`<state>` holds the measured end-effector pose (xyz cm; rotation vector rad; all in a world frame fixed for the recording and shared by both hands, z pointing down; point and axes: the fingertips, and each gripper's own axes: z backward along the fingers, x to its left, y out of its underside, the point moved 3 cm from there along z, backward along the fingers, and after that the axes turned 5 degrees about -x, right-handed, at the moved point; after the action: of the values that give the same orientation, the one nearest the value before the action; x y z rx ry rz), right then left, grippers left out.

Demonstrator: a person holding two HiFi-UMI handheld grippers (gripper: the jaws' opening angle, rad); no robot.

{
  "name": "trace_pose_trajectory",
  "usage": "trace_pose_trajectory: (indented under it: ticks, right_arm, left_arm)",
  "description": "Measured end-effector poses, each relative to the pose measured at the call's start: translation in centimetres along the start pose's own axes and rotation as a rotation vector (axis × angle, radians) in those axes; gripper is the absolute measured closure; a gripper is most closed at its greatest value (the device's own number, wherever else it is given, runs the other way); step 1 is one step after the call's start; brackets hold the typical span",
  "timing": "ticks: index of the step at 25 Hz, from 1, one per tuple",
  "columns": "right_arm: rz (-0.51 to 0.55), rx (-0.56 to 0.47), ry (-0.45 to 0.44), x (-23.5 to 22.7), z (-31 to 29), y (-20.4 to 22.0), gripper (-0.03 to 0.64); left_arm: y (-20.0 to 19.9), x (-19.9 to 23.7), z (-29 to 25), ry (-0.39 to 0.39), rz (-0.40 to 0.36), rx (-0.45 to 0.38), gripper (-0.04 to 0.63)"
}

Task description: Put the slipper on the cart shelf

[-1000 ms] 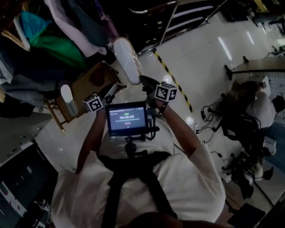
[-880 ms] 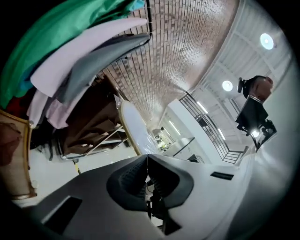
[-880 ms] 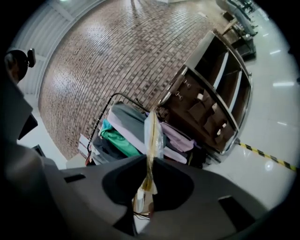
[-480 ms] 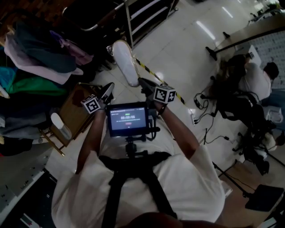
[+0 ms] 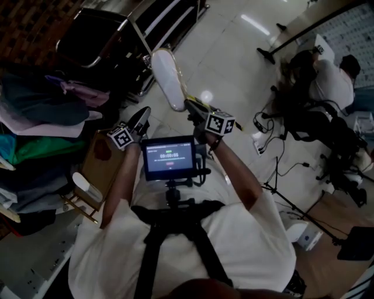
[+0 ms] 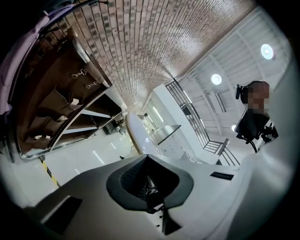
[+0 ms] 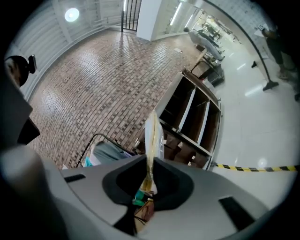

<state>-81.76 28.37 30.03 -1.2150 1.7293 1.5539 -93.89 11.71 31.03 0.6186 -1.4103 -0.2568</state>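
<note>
There is one slipper, one cart, one screen and one chair. There are two claws: the left claw and the right claw.

My head view runs dim; glare streaks the glossy floor toward one o'clock. Both gripper views bend hard into black corners, the left one's ceiling lamps flaring at two o'clock.

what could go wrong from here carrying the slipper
1. The right claw grips the slipper only by a thin edge, most of it jutting beyond the jaws; it may swing or slip out.
2. The left claw is shut and empty, so it cannot steady it.
3. Cables lie on the floor nearby, a possible trip hazard.
</note>
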Motion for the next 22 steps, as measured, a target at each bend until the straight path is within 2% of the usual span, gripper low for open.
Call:
trace_pose_trajectory:
  ticks: [7, 12, 17, 22]
  right_arm:
    - [0.0, -0.039, 0.02, -2.0, -4.5, -4.9, 0.566]
    - [0.008, -0.055, 0.04, -1.5, -5.2, -7.1, 0.566]
    - [0.01, -0.088, 0.076, -3.7, -7.6, -12.0, 0.566]
    - [-0.009, -0.117, 0.115, -4.8, -8.9, -14.3, 0.566]
  left_arm:
    - [-3.4, 5.6, -5.2, 0.01, 0.0, 0.022, 0.594]
    - [-5.8, 6.0, -8.0, 0.022, -0.007, 0.041, 0.594]
    - [-9.0, 8.2, -14.1, 0.074, -0.009, 0.079, 0.594]
    - [-10.5, 11.0, -16.7, 0.082, 0.014, 0.097, 0.594]
